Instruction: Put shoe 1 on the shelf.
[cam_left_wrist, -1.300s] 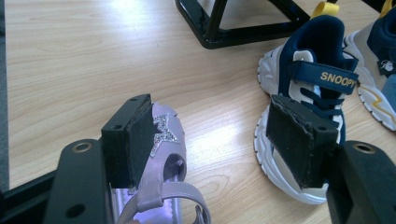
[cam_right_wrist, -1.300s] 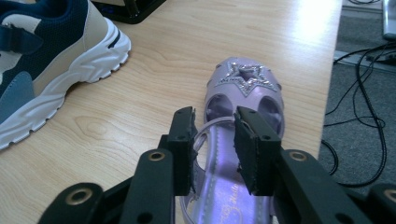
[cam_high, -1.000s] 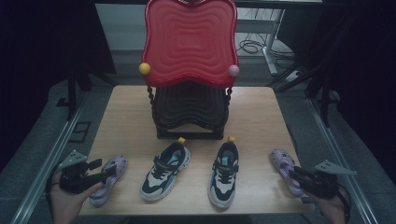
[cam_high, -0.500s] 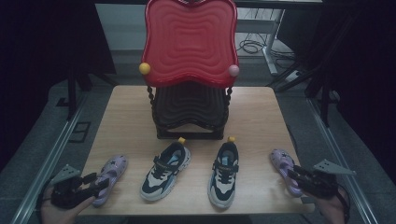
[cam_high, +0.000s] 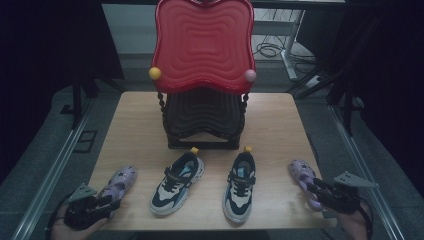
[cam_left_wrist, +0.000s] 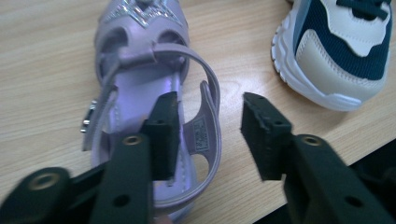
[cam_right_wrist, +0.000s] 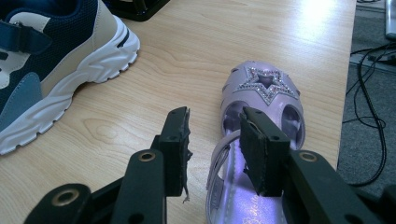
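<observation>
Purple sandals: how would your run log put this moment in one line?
left gripper: open, straddling left purple sandal's heel wall | right gripper: open, straddling right purple sandal's side | sneakers: untouched

It looked like a lab or studio: a wooden table (cam_high: 280, 120) stood among dark curtains, metal stand legs (cam_high: 292, 47) and loose floor cables (cam_high: 267, 49).

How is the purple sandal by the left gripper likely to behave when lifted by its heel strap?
The sandal probably weighs little: it is open, with cut-outs and thin straps. Its heel strap looks thin and bendy, so it may flex in the left gripper, letting the toe droop. The smooth, shiny surface could slip.
</observation>
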